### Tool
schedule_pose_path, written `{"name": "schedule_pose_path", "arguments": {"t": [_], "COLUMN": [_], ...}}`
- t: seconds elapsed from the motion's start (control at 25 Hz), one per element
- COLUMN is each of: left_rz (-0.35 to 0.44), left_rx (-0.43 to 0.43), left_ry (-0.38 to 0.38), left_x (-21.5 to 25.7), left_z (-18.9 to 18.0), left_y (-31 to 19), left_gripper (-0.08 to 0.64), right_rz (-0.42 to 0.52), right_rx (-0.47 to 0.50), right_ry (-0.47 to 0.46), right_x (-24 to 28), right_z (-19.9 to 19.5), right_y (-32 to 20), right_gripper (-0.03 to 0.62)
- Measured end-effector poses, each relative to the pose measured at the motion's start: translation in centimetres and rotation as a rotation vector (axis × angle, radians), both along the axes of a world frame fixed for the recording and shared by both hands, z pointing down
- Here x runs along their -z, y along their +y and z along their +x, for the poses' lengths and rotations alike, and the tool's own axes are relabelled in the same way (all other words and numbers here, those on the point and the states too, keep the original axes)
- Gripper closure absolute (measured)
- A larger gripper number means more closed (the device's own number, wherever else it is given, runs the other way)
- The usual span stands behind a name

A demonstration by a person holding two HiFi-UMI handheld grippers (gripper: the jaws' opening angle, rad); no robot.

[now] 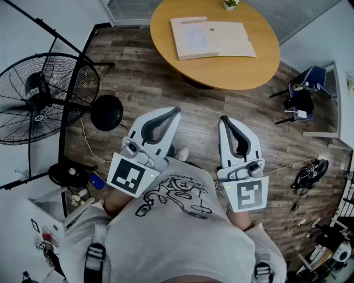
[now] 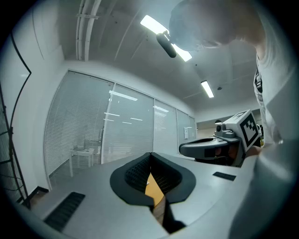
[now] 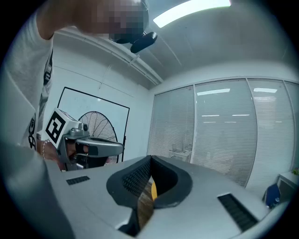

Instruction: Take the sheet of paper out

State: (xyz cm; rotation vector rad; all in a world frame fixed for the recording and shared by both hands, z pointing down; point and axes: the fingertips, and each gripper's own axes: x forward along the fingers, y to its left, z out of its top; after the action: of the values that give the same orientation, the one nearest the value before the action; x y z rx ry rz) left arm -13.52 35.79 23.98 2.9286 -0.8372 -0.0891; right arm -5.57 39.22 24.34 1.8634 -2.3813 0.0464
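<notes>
On the round wooden table (image 1: 221,69) at the top of the head view lies a cream folder or envelope (image 1: 232,40), and a white sheet (image 1: 191,37) rests on its left half. Both grippers hang over the wooden floor, well short of the table and close to the person's chest. My left gripper (image 1: 177,110) (image 2: 150,156) is shut, tips touching, nothing between them. My right gripper (image 1: 224,118) (image 3: 150,159) is likewise shut and holds nothing. Each gripper view shows the other gripper alongside: the right gripper (image 2: 210,148) and the left gripper (image 3: 88,148). Both point level.
A large standing fan (image 1: 47,94) and a black round base (image 1: 107,112) stand at the left. A blue chair (image 1: 301,97) and a cable tangle (image 1: 307,174) are at the right. A white box (image 1: 50,213) sits at the lower left. A small plant (image 1: 231,4) is on the table's far edge.
</notes>
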Motion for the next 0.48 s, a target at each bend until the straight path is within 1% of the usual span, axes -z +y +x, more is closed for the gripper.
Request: {"name": "schedule_pose_path", "arguments": {"t": [0.48], "left_rz": [0.001], "left_rx": [-0.001], "left_ry": [0.006], "left_x": [0.1], "left_z": [0.1], "left_y": [-1.8], "left_gripper": [0.54], "right_rz": [0.004], "right_rx": [-0.012], "right_ry": [0.003], "right_x": [0.2], "right_z": [0.4], "right_y": [-1.9], "right_gripper": [0.584]}}
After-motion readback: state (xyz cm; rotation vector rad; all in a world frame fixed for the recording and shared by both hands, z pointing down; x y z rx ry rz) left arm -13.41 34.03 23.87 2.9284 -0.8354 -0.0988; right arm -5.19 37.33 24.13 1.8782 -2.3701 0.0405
